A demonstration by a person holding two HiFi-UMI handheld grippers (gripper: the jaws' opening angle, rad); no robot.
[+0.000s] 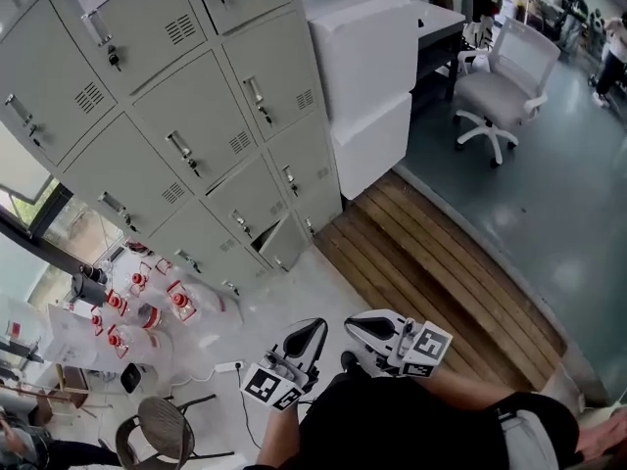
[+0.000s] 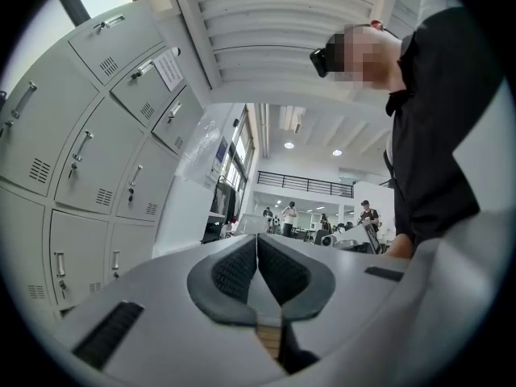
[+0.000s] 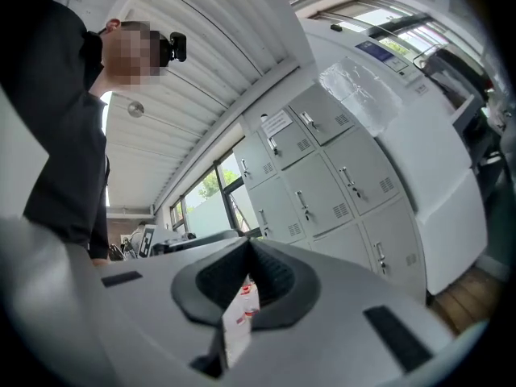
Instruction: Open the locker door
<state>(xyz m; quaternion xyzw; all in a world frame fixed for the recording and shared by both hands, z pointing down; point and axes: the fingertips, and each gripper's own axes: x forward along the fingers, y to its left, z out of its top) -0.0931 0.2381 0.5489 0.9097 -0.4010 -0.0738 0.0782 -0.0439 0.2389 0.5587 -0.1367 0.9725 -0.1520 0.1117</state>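
We hold both grippers low and close to our body, well apart from the grey lockers [image 1: 186, 116] that fill the upper left of the head view. The left gripper [image 1: 310, 329] has its jaws pressed together with nothing between them, and the lockers stand to its left in its own view. The right gripper [image 1: 359, 323] is likewise closed and empty, with the lockers ahead of it to the right. Most doors sit flush, though one low door [image 1: 285, 242] looks slightly ajar. Wooden planks [image 1: 441, 262] lie between us and a white office chair [image 1: 505, 81]; bags of red-capped bottles [image 1: 147, 306] rest on the floor by the lockers.
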